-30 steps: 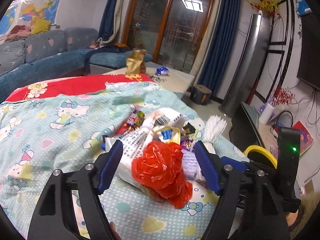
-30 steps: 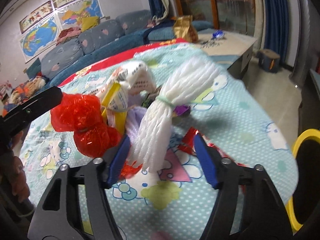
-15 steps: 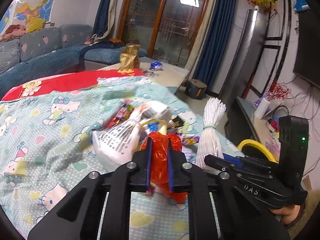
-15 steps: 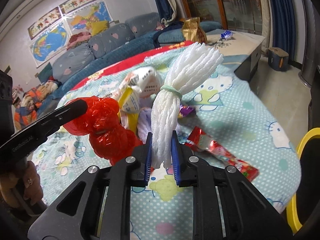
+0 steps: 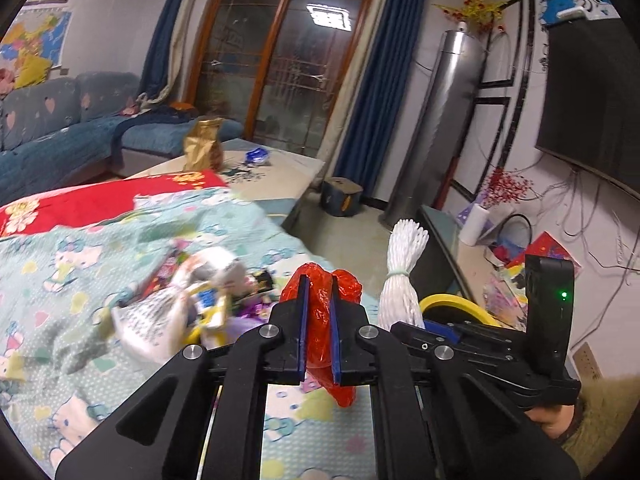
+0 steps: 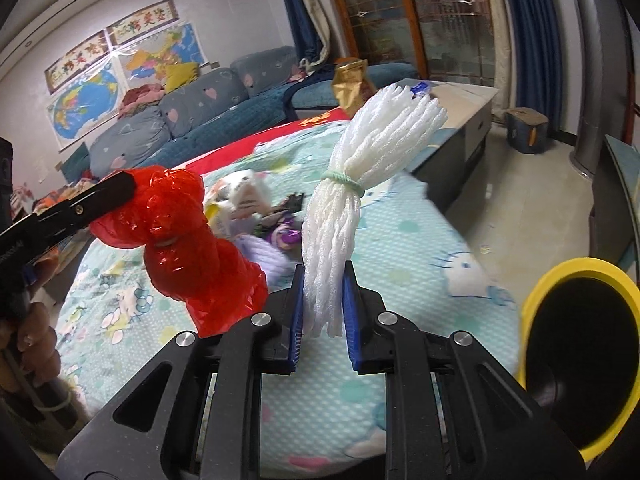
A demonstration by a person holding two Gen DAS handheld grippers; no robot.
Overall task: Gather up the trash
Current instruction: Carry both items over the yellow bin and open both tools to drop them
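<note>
Left gripper [image 5: 318,320] clamps the red bag [image 5: 320,312], right gripper [image 6: 323,300] the foam net [image 6: 360,184], both lifted beside the bin [image 6: 576,344]; wrappers [image 5: 208,300] remain beyond it (plenty left).

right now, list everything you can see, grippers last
red bag: one, red, clamped in left gripper, lifted off the bed
foam net: one, white, tied with a green band, clamped in right gripper
wrapper pile: several, mixed colours, on the sheet
sheet: one, teal cartoon print, over the bed
bin: one, yellow rim, black inside, beside the bed
gold bag: one, gold, on the far table
sofa: one, blue, by the wall
left gripper: black, blue pads, shut
right gripper: black, blue pads, shut
</note>
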